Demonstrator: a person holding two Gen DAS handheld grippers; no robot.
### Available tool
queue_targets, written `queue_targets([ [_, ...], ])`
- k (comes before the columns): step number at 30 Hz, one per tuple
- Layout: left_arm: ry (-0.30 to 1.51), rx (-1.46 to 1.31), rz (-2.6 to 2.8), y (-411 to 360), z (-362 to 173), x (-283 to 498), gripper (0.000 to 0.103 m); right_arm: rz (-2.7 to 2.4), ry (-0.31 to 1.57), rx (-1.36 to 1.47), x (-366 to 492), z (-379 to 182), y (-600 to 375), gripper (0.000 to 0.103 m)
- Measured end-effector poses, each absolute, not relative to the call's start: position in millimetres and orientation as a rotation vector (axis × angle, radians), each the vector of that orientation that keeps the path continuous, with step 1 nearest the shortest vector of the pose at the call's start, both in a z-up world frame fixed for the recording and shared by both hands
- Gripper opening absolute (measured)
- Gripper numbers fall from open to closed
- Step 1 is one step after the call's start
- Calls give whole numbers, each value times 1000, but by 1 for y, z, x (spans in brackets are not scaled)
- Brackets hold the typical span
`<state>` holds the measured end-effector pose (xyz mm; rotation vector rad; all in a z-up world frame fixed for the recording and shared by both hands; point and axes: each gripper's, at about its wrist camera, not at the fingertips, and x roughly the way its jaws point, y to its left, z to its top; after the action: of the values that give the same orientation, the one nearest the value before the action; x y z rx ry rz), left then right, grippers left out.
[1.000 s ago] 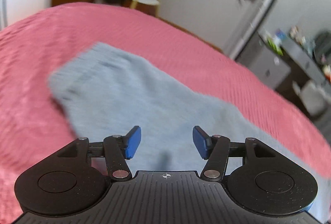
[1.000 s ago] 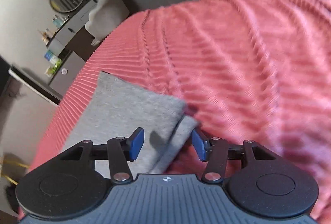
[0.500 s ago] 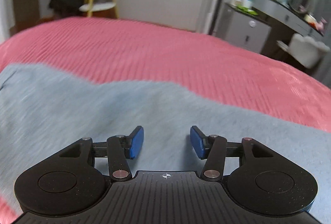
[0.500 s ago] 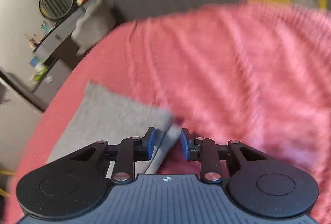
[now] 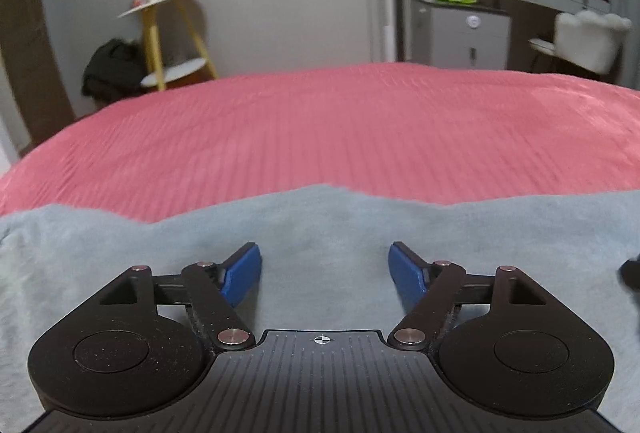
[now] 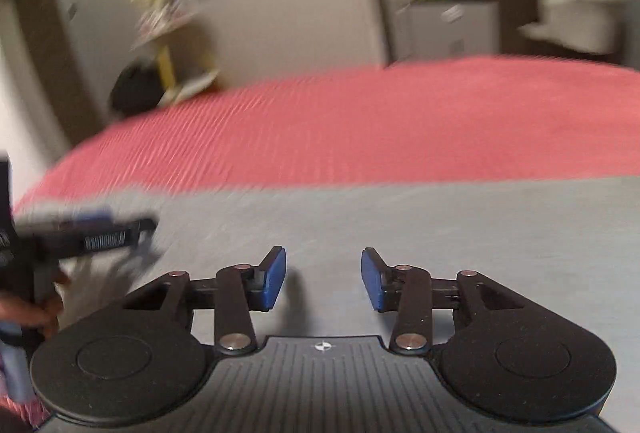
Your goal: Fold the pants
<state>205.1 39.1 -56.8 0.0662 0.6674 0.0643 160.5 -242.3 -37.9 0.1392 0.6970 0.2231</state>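
Hovering low over the grey pants (image 5: 320, 233) spread flat on the pink bedspread (image 5: 320, 129), your left gripper (image 5: 325, 275) and right gripper (image 6: 323, 279) are both released, jaws apart and empty, probably lined up side by side to pinch one edge together.

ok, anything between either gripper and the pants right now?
Nothing visible. The left gripper and right gripper are both open, directly over the grey pants spread on the red bedspread. No other item lies on the cloth ahead of either one.
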Motion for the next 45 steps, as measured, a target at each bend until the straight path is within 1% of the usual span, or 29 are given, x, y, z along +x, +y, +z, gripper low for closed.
queue_targets([
  [1,672,46,66,52,-56,203,84,213,677,150,160,-39,-246,42],
  [2,677,26,76,67,-55,200,84,200,669,193,158,-39,-258,41],
  [5,724,65,238,103,-57,199,82,39,672,294,141,-32,-323,41],
  [7,757,53,328,132,-55,191,82,-100,666,380,117,-22,-378,38],
  [9,786,58,393,145,-44,180,76,-270,639,480,75,-7,-439,39],
  [10,789,74,405,145,-37,173,71,-348,618,527,52,0,-462,41],
  [12,774,73,374,139,-22,154,74,-463,578,678,2,2,-511,46],
  [14,749,28,322,128,-8,134,83,-543,557,818,-41,-2,-545,46],
  [16,752,-47,274,114,-3,121,84,-573,517,912,-72,-9,-561,48],
  [18,790,-155,217,98,-7,114,85,-573,537,982,-82,-19,-571,49],
  [21,843,-257,186,77,-28,108,85,-557,538,1026,-85,-27,-581,49],
  [24,820,-313,229,62,-44,98,84,-581,498,1051,-74,-27,-598,49],
  [26,775,-312,249,61,-43,95,85,-585,490,1081,-71,-27,-608,45],
  [27,767,-307,236,60,-42,96,85,-573,479,1084,-70,-29,-614,33],
  [28,766,-311,230,60,-41,95,85,-571,476,1067,-69,-30,-615,19],
  [29,765,-324,233,65,-41,96,85,-570,472,1035,-67,-28,-613,13],
  [32,772,-363,236,69,-45,94,85,-530,441,961,-64,-24,-608,14],
  [34,781,-361,229,67,-46,96,85,-522,447,957,-59,-26,-610,23],
  [38,782,-323,204,59,-45,94,85,-531,488,955,-47,-30,-612,24],
  [39,785,-314,199,57,-45,95,85,-533,499,939,-43,-28,-612,23],
  [40,789,-308,198,56,-46,95,85,-538,507,921,-41,-26,-610,16],
  [41,792,-304,199,56,-47,96,85,-546,516,895,-39,-21,-607,14],
  [43,794,-296,193,55,-47,97,85,-545,506,821,-33,-3,-595,12],
  [45,791,-292,185,54,-47,96,85,-485,477,663,-23,28,-565,12],
])
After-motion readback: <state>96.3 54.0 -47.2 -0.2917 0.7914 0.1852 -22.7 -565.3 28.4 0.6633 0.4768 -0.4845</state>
